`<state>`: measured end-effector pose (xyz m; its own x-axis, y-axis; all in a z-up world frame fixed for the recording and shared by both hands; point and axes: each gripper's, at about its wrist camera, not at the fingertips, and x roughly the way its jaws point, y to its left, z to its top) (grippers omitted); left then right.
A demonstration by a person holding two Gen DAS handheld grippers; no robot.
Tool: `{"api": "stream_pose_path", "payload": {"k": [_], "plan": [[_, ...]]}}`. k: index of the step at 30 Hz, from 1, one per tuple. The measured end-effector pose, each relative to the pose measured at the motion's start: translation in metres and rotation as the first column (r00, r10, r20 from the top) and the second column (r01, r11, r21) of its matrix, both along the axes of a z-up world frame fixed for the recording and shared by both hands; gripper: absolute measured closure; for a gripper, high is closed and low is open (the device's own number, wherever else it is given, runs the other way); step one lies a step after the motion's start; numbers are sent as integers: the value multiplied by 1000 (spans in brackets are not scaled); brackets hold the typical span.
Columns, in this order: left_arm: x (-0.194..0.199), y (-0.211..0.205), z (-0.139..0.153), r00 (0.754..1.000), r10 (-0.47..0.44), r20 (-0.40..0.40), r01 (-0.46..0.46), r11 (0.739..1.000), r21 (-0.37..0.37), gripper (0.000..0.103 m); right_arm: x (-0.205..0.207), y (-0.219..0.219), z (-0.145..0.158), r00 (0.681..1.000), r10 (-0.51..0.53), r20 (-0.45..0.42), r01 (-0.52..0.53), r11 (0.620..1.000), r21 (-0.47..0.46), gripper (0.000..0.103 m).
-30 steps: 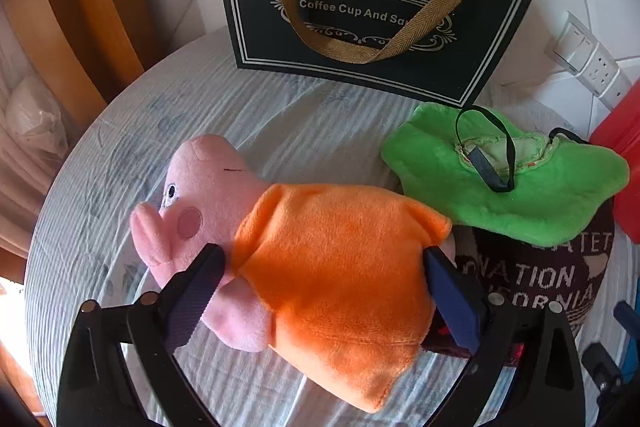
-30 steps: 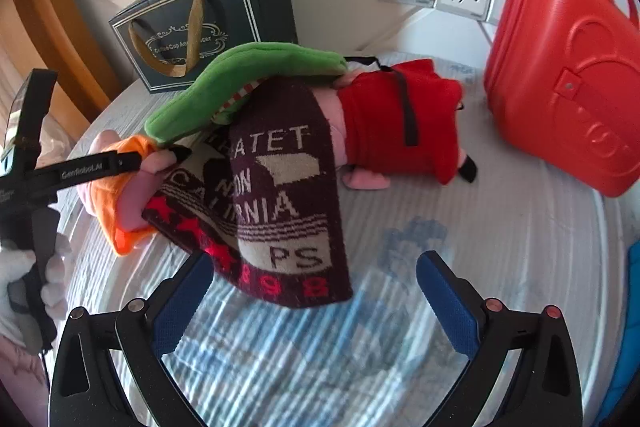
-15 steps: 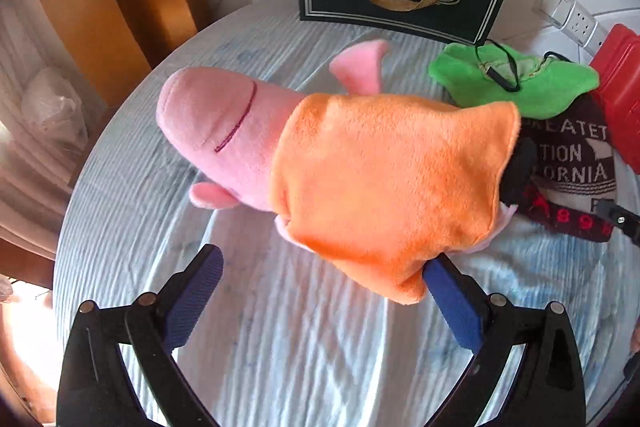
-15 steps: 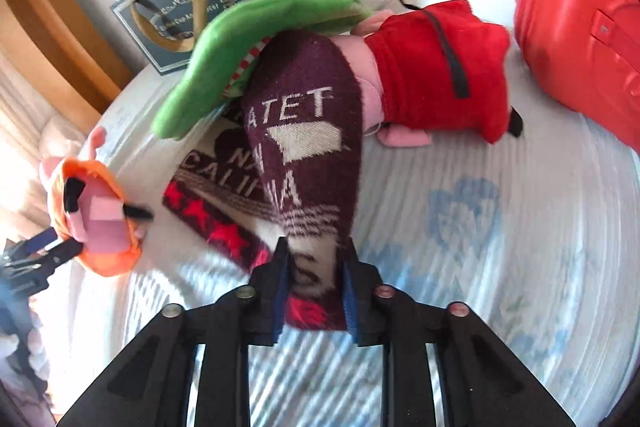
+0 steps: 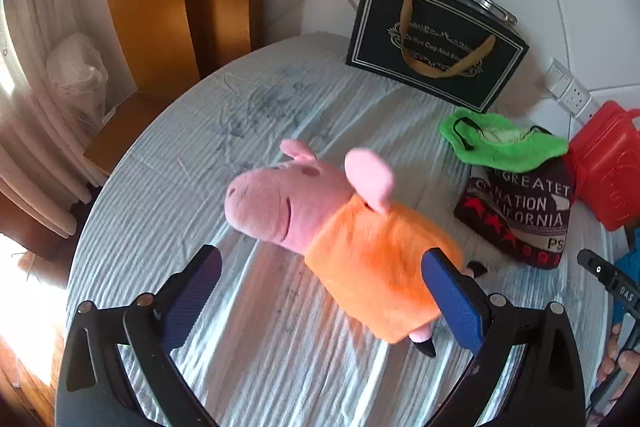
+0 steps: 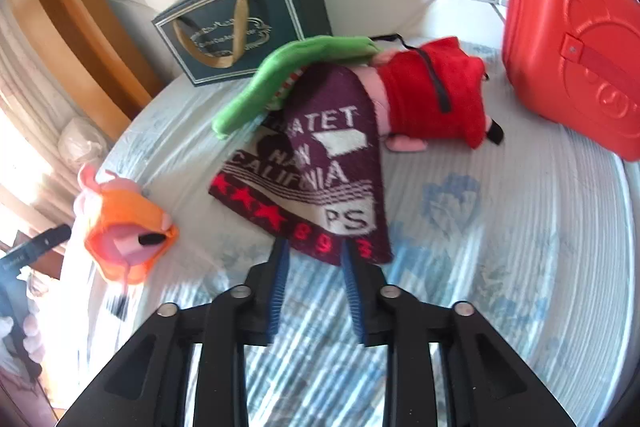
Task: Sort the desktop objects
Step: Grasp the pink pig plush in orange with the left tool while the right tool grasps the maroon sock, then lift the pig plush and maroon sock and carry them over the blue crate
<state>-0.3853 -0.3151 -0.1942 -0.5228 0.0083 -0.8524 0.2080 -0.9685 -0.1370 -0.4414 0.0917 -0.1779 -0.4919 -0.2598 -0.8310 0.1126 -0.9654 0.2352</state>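
The right gripper (image 6: 314, 259) has its jaws partway apart and opening, with the near hem of the knit cloth (image 6: 320, 179) just at the fingertips, no longer pinched. The cloth's long axis runs straight ahead, away from the fingers, toward the red-dressed pig (image 6: 432, 103). The left gripper (image 5: 320, 291) gapes wide; the orange pig (image 5: 348, 239) lies ahead, against its right finger, seemingly ungripped, head pointing far-left.
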Motion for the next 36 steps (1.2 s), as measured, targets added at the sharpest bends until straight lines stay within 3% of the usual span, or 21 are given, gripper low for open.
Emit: {"api": "stream_pose_path", "payload": {"k": [2,5,11,14,16,18,19,22,23,24,25,27,30,36], "plan": [[-9,-15,-7,998,52,37,-54,996,64,1,-3,-8,3,1000,5,-9,-5,1000,3,47],[-21,-31,-31,985,126,114,-147,970,195,1,-6,-17,3,1000,17,-9,-17,1000,3,43],[-35,-22,-81,939,177,295,-259,928,267,1,-23,-17,-6,1000,-19,16,18,1000,15,37],[-42,-15,-94,937,185,298,-267,926,266,0,-38,-8,-12,998,-52,25,52,999,6,30],[-48,-11,-94,943,187,275,-252,941,225,1,-49,-4,-17,997,-67,32,67,998,0,27],[-55,1,-86,963,158,220,-189,974,128,15,-60,-2,-24,997,-72,43,72,997,1,22],[-56,8,-82,972,130,196,-146,987,72,16,-66,-2,-28,996,-73,48,72,997,6,22],[-58,37,-74,990,23,141,-13,998,-69,24,-78,-3,-41,996,-68,57,67,997,26,22],[-57,48,-72,992,-3,128,18,993,-116,26,-80,-4,-46,997,-56,59,54,998,33,37],[-55,58,-70,993,-31,111,47,988,-149,29,-81,-7,-50,998,-34,58,32,999,36,70],[-53,67,-66,994,-58,93,73,983,-170,30,-80,-11,-53,998,-24,60,21,998,59,80],[-47,81,-57,994,-93,54,102,976,-192,32,-70,-17,-51,1000,-9,20,7,996,87,83],[-38,97,-34,992,-124,-18,117,968,-223,33,-44,-23,-25,994,10,-105,2,994,113,84],[1,122,38,967,-155,-203,103,965,-243,33,17,-11,53,950,-24,-312,30,999,13,85]]}}
